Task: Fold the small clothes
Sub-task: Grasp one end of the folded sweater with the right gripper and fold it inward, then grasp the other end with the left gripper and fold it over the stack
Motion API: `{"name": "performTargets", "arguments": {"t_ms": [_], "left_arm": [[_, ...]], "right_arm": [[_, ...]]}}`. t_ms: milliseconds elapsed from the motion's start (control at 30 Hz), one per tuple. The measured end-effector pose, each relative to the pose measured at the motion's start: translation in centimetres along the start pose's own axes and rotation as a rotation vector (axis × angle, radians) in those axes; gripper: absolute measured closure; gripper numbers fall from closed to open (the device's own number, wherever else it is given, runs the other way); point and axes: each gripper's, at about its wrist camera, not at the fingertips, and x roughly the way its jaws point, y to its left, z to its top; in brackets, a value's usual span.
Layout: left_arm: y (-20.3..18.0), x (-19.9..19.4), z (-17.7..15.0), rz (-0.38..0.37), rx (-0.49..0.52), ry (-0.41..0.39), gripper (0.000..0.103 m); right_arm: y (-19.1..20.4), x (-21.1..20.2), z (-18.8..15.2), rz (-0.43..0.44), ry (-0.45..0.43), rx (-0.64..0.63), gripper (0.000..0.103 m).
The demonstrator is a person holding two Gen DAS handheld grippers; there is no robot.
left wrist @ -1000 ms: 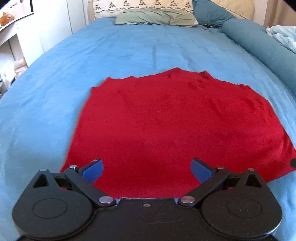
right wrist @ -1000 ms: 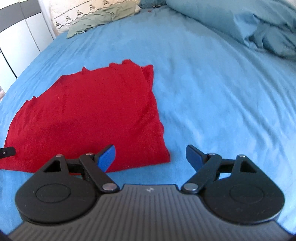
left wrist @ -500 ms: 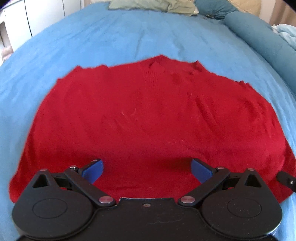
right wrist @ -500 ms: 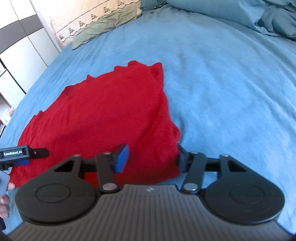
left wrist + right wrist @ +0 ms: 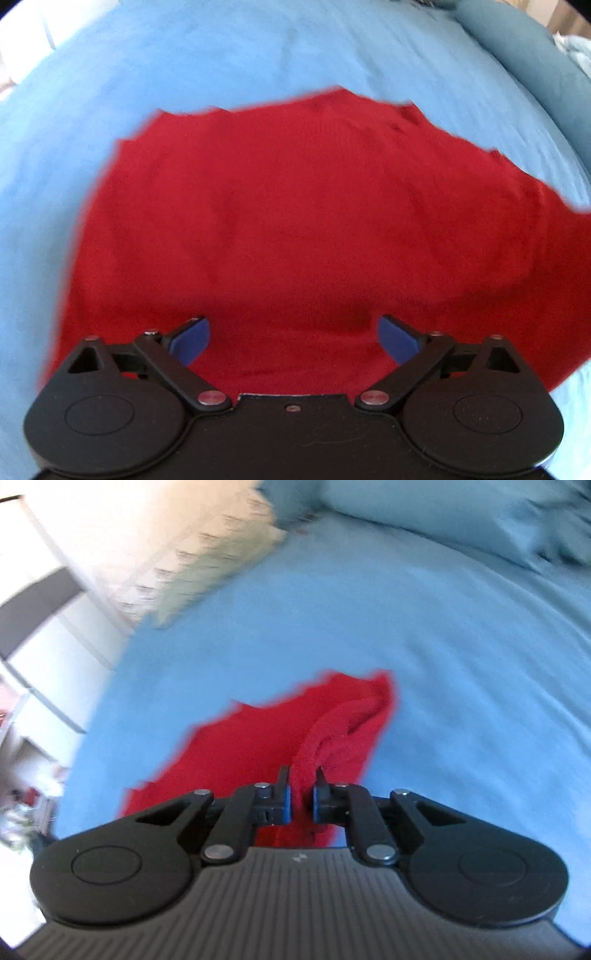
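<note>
A red knit garment [image 5: 295, 221] lies spread on the blue bed sheet [image 5: 258, 55]. My left gripper [image 5: 293, 332] hangs open just over the garment's near edge, nothing between its blue pads. In the right wrist view, my right gripper [image 5: 302, 794] has its jaws closing on a bunched fold at the edge of the red garment [image 5: 258, 746]. The pads press on the cloth, which rises in a ridge from the sheet [image 5: 443, 664] up into the jaws. The rest of the garment trails away to the left, blurred.
A teal bolster [image 5: 535, 55] runs along the bed's far right. Blue pillows [image 5: 443, 509] and a cream patterned pillow [image 5: 207, 554] sit at the head of the bed. White cupboard doors [image 5: 44, 609] stand beyond the bed's left side.
My right gripper shut on the garment's right edge and lifted it off the sheet. My left gripper moved forward over the garment and tipped down, still open.
</note>
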Motion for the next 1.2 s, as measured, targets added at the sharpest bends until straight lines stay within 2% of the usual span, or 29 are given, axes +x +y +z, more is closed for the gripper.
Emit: {"name": "performTargets", "arguments": {"t_ms": [100, 200, 300, 400, 433, 467, 533, 600, 633, 667, 733, 800, 900, 967, 1033, 1167, 1200], "left_arm": [[3.8, -2.8, -1.1, 0.028, -0.009, -0.056, 0.003], [8.3, -4.9, -3.0, 0.072, -0.038, -0.09, 0.003], [12.4, -5.3, -5.4, 0.11, -0.078, -0.09, 0.003], [15.0, -4.2, -7.5, 0.125, -0.107, -0.052, 0.003], [15.6, -3.9, -8.1, 0.121, -0.117, -0.039, 0.003], [15.7, -3.7, -8.5, 0.116, -0.123, -0.038, 0.003], [15.7, -3.7, -9.0, 0.109, -0.113, -0.056, 0.003], [15.4, -3.9, -9.1, 0.101, -0.094, -0.074, 0.003], [15.2, -4.1, -9.0, 0.089, -0.09, -0.085, 0.003], [15.0, -4.5, -9.0, 0.071, -0.087, -0.099, 0.003], [14.6, -5.3, -8.6, 0.038, -0.079, -0.135, 0.003], [13.9, -6.5, -8.2, 0.005, -0.068, -0.179, 0.003], [12.8, -7.9, -7.5, -0.051, -0.06, -0.229, 0.006], [12.2, -7.6, -6.6, -0.093, -0.069, -0.217, 0.01], [11.7, -6.8, -6.1, -0.127, -0.09, -0.201, 0.018], [11.6, -4.9, -5.6, -0.14, -0.155, -0.169, 0.04], [11.9, -4.4, -5.6, -0.142, -0.181, -0.164, 0.042]], "right_arm": [[6.2, 0.8, 0.6, 0.137, -0.001, -0.112, 0.078], [13.4, 2.6, -1.3, 0.286, 0.045, -0.293, 0.078], [19.0, 5.9, -5.6, 0.405, 0.172, -0.467, 0.078], [21.4, 10.7, -10.8, 0.431, 0.328, -0.535, 0.078], [21.7, 12.1, -12.4, 0.41, 0.369, -0.555, 0.078], [21.8, 13.1, -13.6, 0.396, 0.399, -0.572, 0.077], [21.6, 13.7, -14.7, 0.391, 0.402, -0.582, 0.069], [21.5, 13.3, -14.5, 0.416, 0.393, -0.576, 0.041], [21.3, 12.8, -13.9, 0.436, 0.382, -0.565, 0.019], [20.4, 12.2, -13.5, 0.444, 0.361, -0.559, 0.014], [19.6, 10.3, -11.9, 0.465, 0.294, -0.555, 0.014], [18.2, 8.4, -10.0, 0.435, 0.234, -0.549, 0.011], [14.9, 5.1, -8.0, 0.314, 0.123, -0.581, 0.005], [12.8, 3.6, -8.1, 0.232, 0.092, -0.6, 0.004], [10.5, 2.9, -8.6, 0.177, 0.104, -0.604, 0.004], [7.8, 3.2, -11.6, 0.111, 0.189, -0.607, 0.004], [7.4, 3.5, -12.4, 0.101, 0.209, -0.605, 0.004]]}}
